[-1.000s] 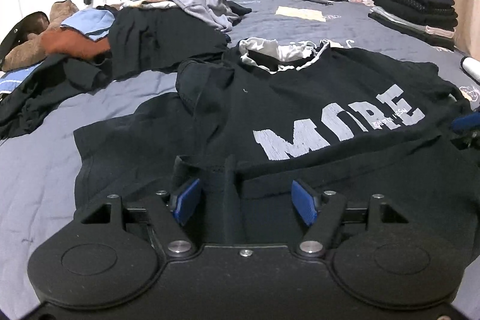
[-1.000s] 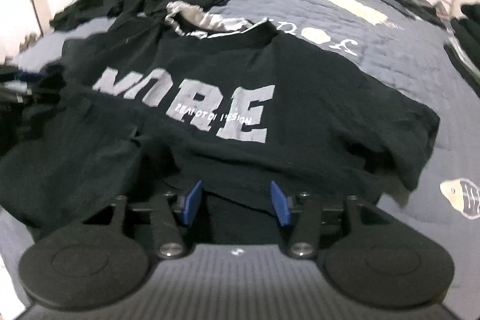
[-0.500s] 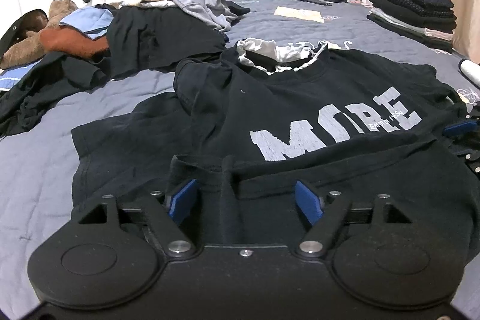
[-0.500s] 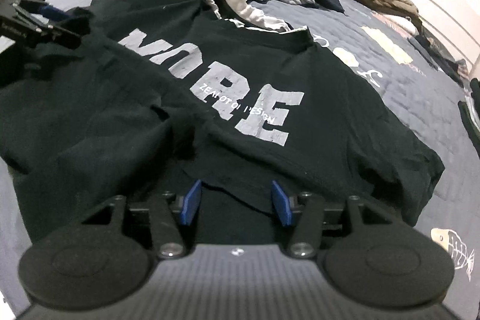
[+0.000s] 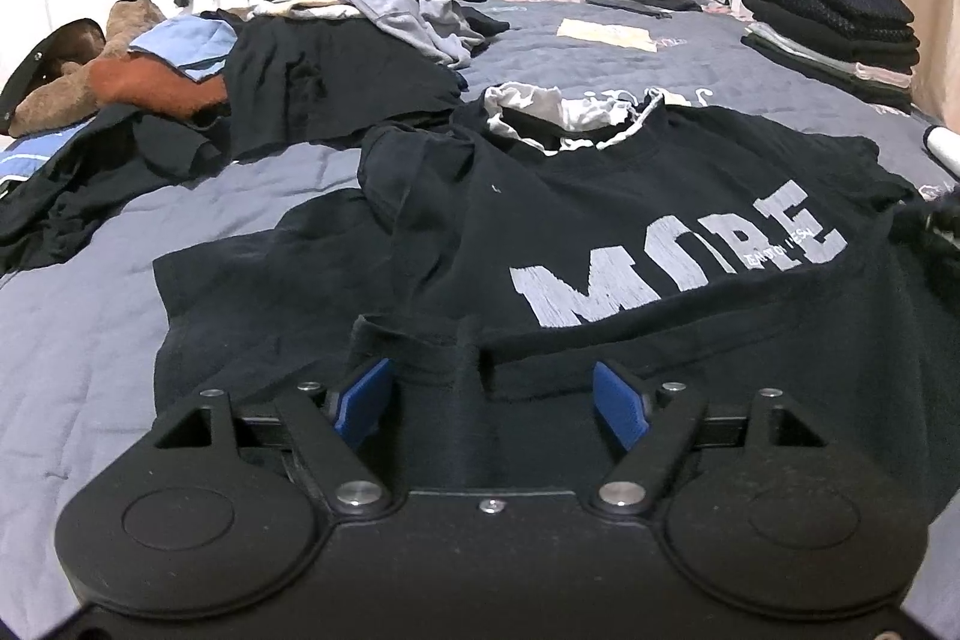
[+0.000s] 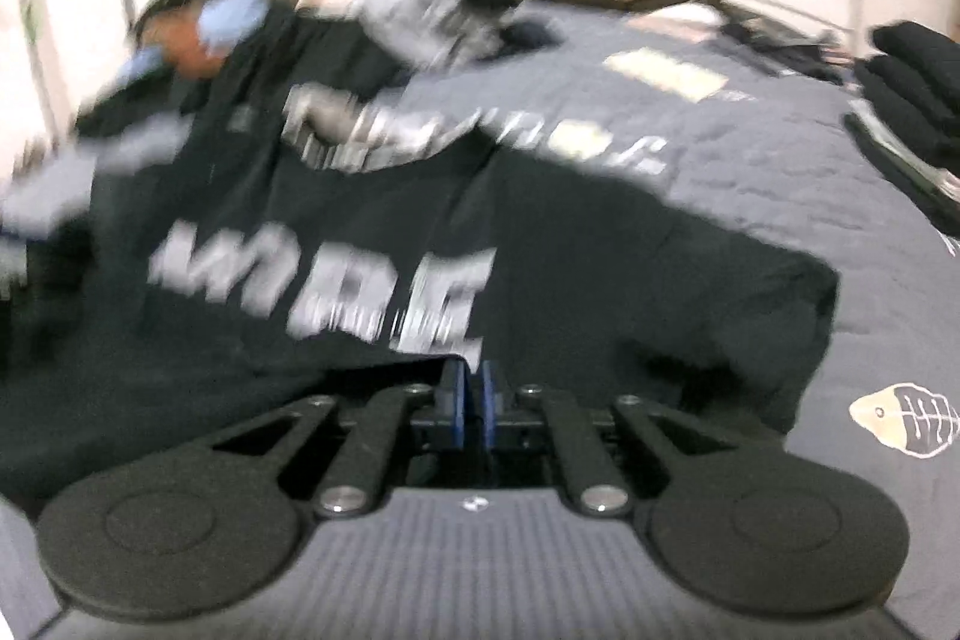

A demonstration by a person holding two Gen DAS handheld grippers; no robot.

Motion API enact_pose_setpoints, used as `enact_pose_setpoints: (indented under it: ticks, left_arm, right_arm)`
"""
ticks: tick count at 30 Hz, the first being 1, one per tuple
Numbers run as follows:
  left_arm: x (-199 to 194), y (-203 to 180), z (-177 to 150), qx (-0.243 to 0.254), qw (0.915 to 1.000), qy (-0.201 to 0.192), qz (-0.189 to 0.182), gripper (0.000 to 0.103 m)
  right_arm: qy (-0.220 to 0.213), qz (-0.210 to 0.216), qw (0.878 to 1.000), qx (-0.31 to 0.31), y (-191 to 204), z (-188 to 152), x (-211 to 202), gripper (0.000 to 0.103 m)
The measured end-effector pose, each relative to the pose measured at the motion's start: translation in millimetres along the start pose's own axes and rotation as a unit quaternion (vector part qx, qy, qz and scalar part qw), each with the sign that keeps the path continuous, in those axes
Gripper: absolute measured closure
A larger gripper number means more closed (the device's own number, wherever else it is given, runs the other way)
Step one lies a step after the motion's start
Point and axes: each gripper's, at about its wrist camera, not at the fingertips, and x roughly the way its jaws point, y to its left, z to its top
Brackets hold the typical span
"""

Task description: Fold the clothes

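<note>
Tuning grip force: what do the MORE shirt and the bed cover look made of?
Shirt: soft matte black knit, probably cotton jersey; it creases and drapes limply, and the grey lettering looks like a worn, cracked print. Bed cover: grey-blue quilted fabric, matte, with stitched lines and puffed panels; fibre unclear.

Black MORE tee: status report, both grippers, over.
Left gripper open over the hem ridge. Right gripper shut on the black tee hem. Unfolded clothes pile beyond, clear of the tee.

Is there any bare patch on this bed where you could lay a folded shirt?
Yes: grey quilt lies bare left of the black MORE shirt, below the heaped clothes. More bare quilt lies between the shirt's collar and the folded stack. The far left and the headboard end are crowded.
</note>
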Motion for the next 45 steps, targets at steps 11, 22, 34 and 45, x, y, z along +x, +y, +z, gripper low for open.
enact_pose_setpoints:
  ticks: [11,22,34,45]
  left_arm:
    - [-2.0,11.4,-2.8,-0.008,0.9999,0.011,0.008,0.020]
    - [8.7,13.1,-12.9,-0.004,0.9990,0.029,-0.034,0.090]
    - [-21.8,44.0,8.5,-0.066,0.9949,-0.073,0.024,0.100]
    - [-1.1,40.4,-4.0,-0.080,0.9965,-0.015,0.014,0.058]
  right_arm:
    - [0.060,-0.012,0.998,0.016,-0.9,-6.9,31.2,0.094]
    - [0.059,-0.022,0.998,-0.010,9.8,-7.4,31.0,0.093]
    - [-0.017,-0.003,0.999,0.041,6.1,7.4,15.5,0.097]
    - [0.040,-0.028,0.999,-0.001,18.9,-1.5,35.3,0.086]
